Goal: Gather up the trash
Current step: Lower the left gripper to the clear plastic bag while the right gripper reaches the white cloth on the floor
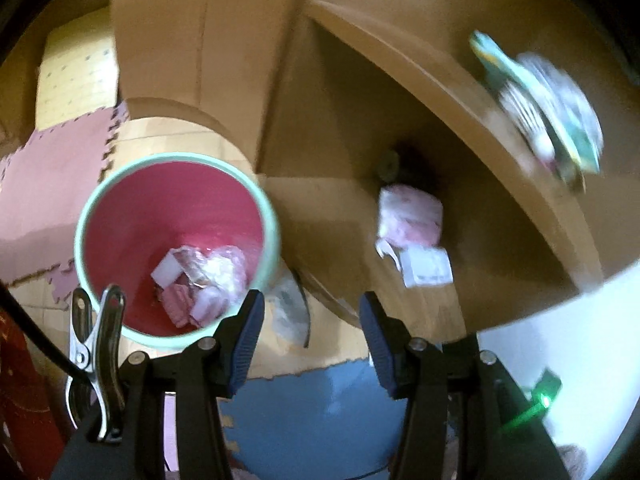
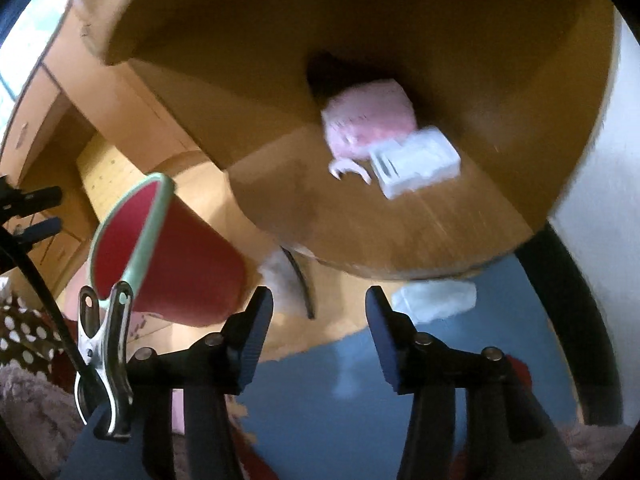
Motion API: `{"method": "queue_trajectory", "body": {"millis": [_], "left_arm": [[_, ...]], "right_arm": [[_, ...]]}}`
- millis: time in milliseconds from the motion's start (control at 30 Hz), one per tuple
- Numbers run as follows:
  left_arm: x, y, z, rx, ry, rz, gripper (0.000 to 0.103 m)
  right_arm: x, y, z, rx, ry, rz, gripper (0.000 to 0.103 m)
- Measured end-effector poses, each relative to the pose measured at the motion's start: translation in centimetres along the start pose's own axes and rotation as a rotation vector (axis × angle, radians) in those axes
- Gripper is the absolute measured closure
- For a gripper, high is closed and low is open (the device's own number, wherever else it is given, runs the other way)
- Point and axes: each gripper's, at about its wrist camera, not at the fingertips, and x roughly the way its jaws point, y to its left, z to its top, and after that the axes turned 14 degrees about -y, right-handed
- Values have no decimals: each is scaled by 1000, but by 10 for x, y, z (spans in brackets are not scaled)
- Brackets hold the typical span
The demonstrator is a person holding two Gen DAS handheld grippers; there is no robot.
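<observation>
Below, left claw [image 1: 312, 340] spread apart, gripping nothing, poised over the floor beside a red bin [image 1: 176, 240] with a pale green rim. Inside the bin: crumpled clear plastic, a white scrap and pink wrappers [image 1: 200, 284] heaped at the bottom. Right claw [image 2: 320, 336] likewise parted and empty, bare blue floor mat [image 2: 340, 400] showing between the pads. Farther out, on the low wooden shelf [image 2: 400, 232]: a pink packet [image 2: 368, 120] touching a small white box [image 2: 416, 164]. Beside the bin, on the floor, a crumpled clear bag [image 1: 288, 308]. Whitish scrap [image 2: 436, 300] near the shelf edge, too blurred to identify.
</observation>
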Motion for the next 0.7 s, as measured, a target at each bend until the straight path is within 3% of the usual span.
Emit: {"method": "queue_trajectory", "body": {"millis": [200,333,500,700], "left_arm": [[25,-49,-34,105,81,-27,51],[53,-65,-61,164,139,3,51],[98,-62,-91,163,220,77,51],[153,-58,-120,163,303,91,51]], "right_arm": [[11,-28,-13,-18,9,-61,39],[31,-62,-24,100,77,-82,32],[61,-93,-39,165,163,-133,31],[100,-111,-61,148,235,-164,30]]}}
